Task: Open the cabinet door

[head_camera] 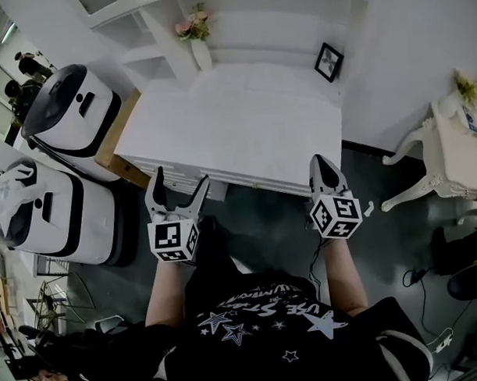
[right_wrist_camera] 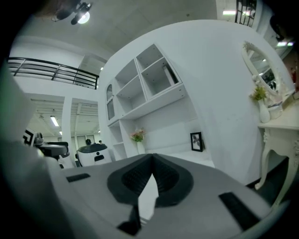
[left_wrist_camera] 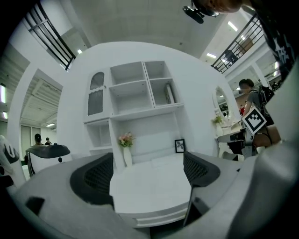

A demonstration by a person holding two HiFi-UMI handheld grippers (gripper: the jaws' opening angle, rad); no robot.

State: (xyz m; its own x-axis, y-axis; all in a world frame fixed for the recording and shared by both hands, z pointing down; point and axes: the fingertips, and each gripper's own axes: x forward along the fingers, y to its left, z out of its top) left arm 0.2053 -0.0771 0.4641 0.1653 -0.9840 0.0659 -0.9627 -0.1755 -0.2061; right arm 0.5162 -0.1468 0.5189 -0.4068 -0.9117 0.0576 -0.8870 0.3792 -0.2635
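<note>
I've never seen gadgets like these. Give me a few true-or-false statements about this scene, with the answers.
1. The left gripper has its jaws apart. True.
2. The right gripper is clamped on a door handle. False: its jaws are together with nothing between them.
3. A vase of flowers stands at the back of the white desk. True.
4. The picture frame lies flat in the middle of the desk. False: it stands upright at the back right corner.
5. The two white machines stand on the person's right. False: they are on the left.
</note>
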